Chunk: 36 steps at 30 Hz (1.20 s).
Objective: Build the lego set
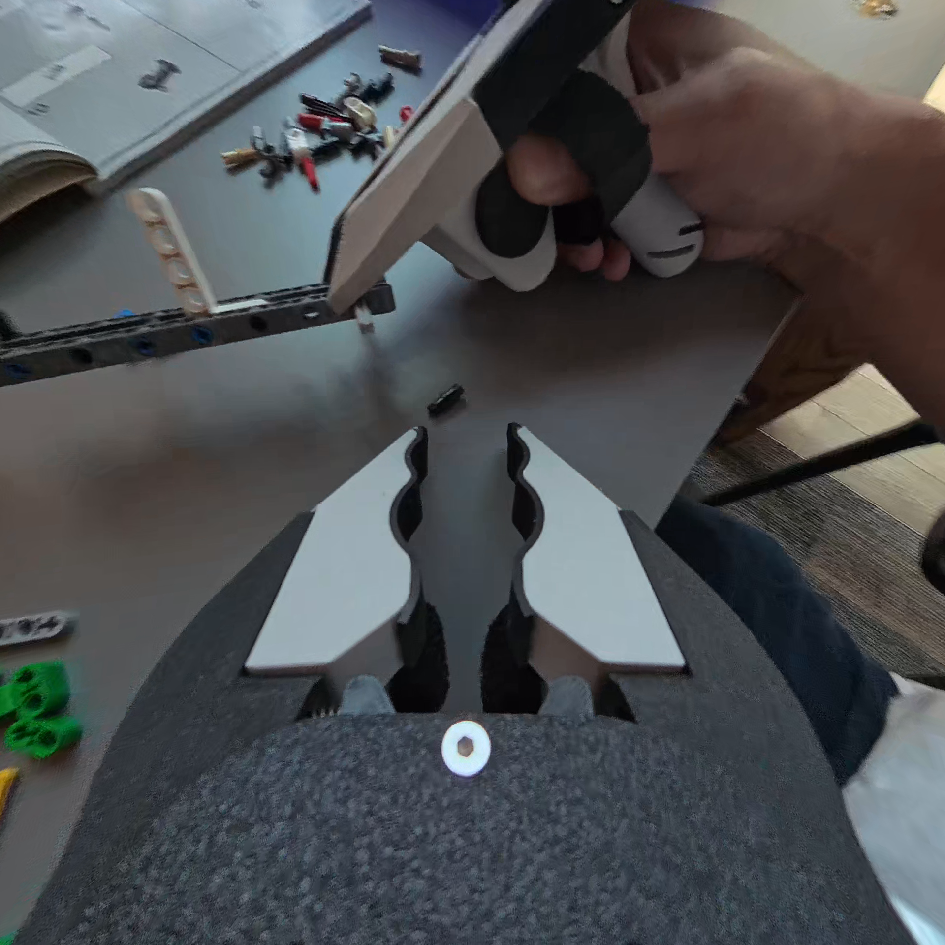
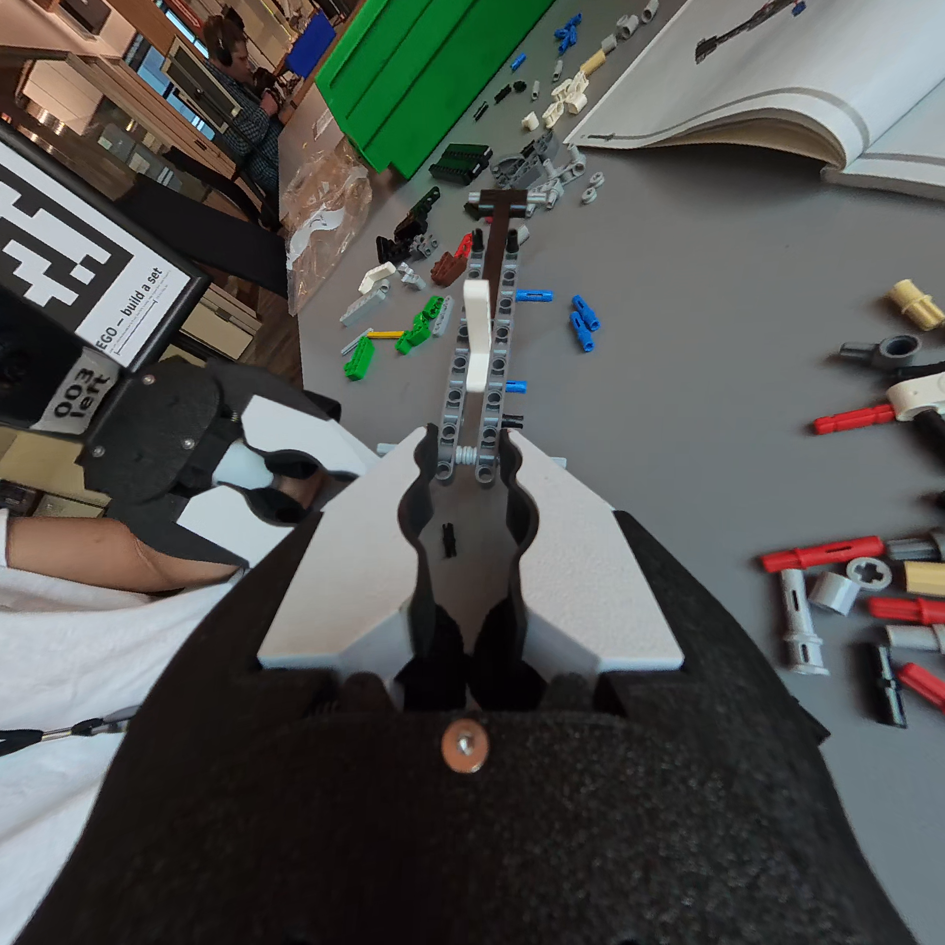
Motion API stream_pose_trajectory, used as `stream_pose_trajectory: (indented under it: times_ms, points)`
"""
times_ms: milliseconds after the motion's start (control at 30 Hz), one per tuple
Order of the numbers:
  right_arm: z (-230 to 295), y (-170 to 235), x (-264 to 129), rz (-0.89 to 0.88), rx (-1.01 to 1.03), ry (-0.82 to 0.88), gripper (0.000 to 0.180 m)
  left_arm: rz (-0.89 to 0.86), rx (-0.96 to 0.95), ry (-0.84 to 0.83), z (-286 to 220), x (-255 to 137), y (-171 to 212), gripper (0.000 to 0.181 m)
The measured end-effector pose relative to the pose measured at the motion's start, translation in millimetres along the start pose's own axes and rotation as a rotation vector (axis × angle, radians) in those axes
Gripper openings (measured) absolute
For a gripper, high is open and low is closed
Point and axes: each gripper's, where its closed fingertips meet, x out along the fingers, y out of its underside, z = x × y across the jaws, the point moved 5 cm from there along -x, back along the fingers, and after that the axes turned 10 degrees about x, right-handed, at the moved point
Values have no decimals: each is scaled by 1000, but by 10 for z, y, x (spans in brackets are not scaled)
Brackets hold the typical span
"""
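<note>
Right wrist view: the long grey studless beam frame (image 2: 478, 353) is clamped at its near end between the scalloped black pads of the right gripper (image 2: 468, 450), a smooth white curved piece (image 2: 478, 337) standing on it. A small black pin (image 2: 448, 539) is seen lying loose on the matte grey table (image 2: 690, 460), near the table's front edge. Bare room is left around it. The left gripper (image 1: 468, 434) is held empty, jaws parted, above that pin (image 1: 446, 400). An open instruction booklet (image 2: 767, 76) is laid toward the far edge; a printed sign (image 2: 76, 266) is seen beyond the left edge.
</note>
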Motion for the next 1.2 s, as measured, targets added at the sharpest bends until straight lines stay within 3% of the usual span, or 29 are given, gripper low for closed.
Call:
stream_pose_trajectory:
  times_ms: [33,100,200,367,567,667,767,900,967,1067,1200]
  points:
    - [12,-1,-5,-2,-5,-11,22,2,4,79,-54,5,-6,30]
    - [35,-1,-17,-7,-14,-30,23,18,34,203,-125,-13,-16,30]
    - [53,-2,-32,-12,-23,-46,22,51,245,101,22,-97,-85,30]
    - [37,-7,-38,-16,-23,-30,22,12,523,134,140,-23,-140,30]
    - [-33,-52,-99,-59,-11,19,23,43,473,227,292,159,-85,26]
    - [-36,-54,-104,-63,-19,30,23,1,463,295,208,202,-79,6]
    - [-38,-65,-120,-82,-32,47,23,1,485,253,176,197,-76,4]
    - [24,-93,-182,-146,-109,67,23,83,339,131,286,77,-41,4]
    - [126,-90,-219,-192,-207,67,23,-10,132,73,382,-19,-124,3]
    - [167,-64,-222,-196,-258,85,23,-203,-167,161,404,-99,-255,3]
    - [151,-62,-239,-177,-183,6,23,-300,-290,261,460,-121,-287,3]
